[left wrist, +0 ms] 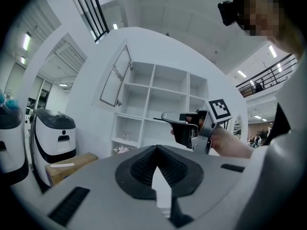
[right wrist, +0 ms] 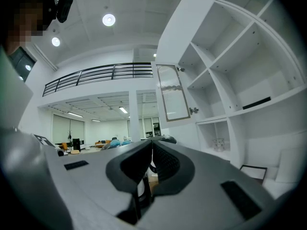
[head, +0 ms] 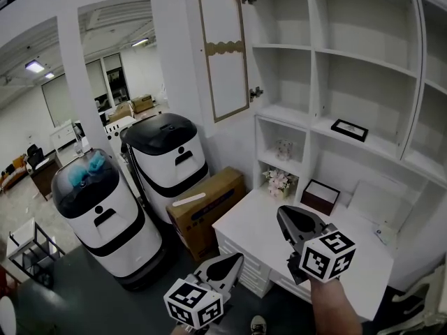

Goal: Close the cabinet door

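Observation:
The cabinet door (head: 222, 47), a tall white panel with a frosted pane, stands swung open at the upper left of the white shelf unit (head: 363, 61). It also shows in the left gripper view (left wrist: 116, 78) and the right gripper view (right wrist: 171, 92). My left gripper (head: 237, 258) is low in the head view, jaws together and empty, far below the door. My right gripper (head: 283, 212) hovers over the white desk, also shut and empty. The left gripper view shows its own closed jaws (left wrist: 156, 147) and the right gripper (left wrist: 165, 115) ahead. The right gripper's jaws (right wrist: 152, 142) are closed.
Two white-and-black rounded machines (head: 171, 159) (head: 105, 215) stand left of the cabinet, with a cardboard box (head: 206, 208) beside them. A white desk (head: 265, 229) sits below the shelves, with flowers (head: 279, 182) and a dark box (head: 320, 195). A framed picture (head: 349, 129) lies on a shelf.

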The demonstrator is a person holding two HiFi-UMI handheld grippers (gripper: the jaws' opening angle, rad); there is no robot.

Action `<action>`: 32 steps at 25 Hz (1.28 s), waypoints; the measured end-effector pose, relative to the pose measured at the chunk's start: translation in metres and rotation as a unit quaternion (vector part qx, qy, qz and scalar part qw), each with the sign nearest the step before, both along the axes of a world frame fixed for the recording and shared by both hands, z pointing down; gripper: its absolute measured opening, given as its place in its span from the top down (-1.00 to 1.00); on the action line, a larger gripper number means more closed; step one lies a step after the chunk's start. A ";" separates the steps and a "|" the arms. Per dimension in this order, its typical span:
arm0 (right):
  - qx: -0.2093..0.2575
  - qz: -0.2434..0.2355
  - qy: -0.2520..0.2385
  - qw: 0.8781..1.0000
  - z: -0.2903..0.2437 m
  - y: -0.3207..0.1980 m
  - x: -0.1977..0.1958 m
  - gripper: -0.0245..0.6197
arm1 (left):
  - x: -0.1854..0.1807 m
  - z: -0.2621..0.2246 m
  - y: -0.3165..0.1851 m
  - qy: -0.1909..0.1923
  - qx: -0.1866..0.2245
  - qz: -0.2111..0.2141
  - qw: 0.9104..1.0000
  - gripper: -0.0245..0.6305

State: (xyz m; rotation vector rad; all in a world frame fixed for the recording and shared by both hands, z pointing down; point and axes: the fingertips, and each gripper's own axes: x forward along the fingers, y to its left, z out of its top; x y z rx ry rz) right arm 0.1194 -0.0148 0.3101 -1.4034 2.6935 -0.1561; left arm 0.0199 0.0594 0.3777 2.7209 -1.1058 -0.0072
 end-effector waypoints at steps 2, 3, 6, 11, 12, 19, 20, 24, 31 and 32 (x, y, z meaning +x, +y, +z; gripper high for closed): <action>-0.001 -0.002 0.003 1.000 0.000 -0.009 -0.001 0.91 | -0.003 -0.001 -0.009 0.003 0.001 -0.004 1.000 0.92; 0.000 -0.003 0.005 1.000 -0.001 -0.013 -0.003 0.91 | -0.005 -0.002 -0.013 0.004 0.002 -0.007 1.000 0.92; 0.004 -0.005 0.015 1.000 -0.002 -0.026 -0.006 0.91 | -0.009 -0.002 -0.027 0.009 0.001 -0.012 1.000 0.92; 0.005 -0.011 0.021 1.000 -0.002 -0.052 -0.007 0.91 | -0.009 0.001 -0.052 0.012 -0.003 -0.017 1.000 0.92; 0.003 -0.011 0.019 1.000 -0.002 -0.058 -0.007 0.91 | -0.009 0.001 -0.056 0.012 -0.004 -0.019 1.000 0.92; -0.005 -0.026 0.013 1.000 0.005 -0.093 -0.015 0.91 | -0.012 0.008 -0.088 0.009 -0.012 -0.031 0.999 0.92; -0.007 -0.028 0.013 1.000 0.006 -0.098 -0.015 0.91 | -0.012 0.009 -0.092 0.009 -0.013 -0.033 0.999 0.92; -0.011 -0.032 0.011 0.999 0.010 -0.116 -0.014 0.91 | -0.011 0.011 -0.109 0.009 -0.016 -0.037 0.999 0.92; -0.016 -0.032 0.008 0.999 0.013 -0.147 -0.006 0.91 | -0.004 0.013 -0.141 0.008 -0.018 -0.040 0.999 0.92; -0.016 -0.032 0.007 0.999 0.013 -0.152 -0.004 0.91 | -0.003 0.013 -0.145 0.008 -0.018 -0.040 0.999 0.92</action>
